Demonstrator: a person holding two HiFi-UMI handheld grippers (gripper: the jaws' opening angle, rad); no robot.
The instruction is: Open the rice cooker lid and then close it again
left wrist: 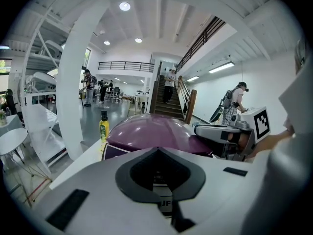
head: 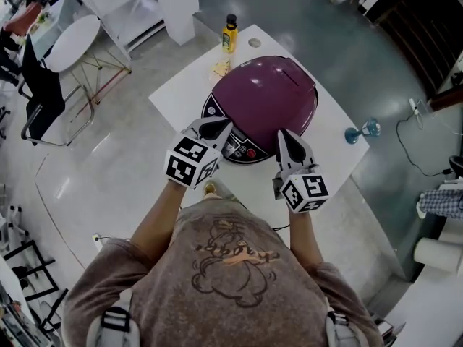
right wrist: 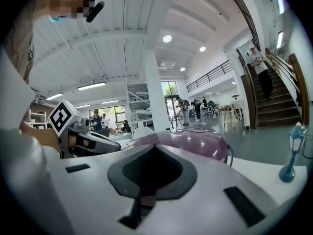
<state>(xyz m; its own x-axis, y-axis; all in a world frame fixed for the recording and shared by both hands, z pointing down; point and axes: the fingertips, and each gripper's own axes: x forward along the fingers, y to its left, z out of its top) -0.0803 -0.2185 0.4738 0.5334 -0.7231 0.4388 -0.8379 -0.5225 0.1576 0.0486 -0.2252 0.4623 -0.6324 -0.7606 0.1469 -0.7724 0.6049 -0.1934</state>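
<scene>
Two hand-held grippers at the front of a purple rice cooker (head: 217, 110) on a white bench (head: 181, 96)
The lid (head: 268, 92) is down. The left gripper (head: 221, 126) and the right gripper (head: 284, 137) each have the jaws pressed together, holding nothing. The left is over the control panel (head: 242, 150), the right at the lid's front edge; contact cannot be told. A yellow bottle (head: 229, 35) stands behind the cooker
</scene>
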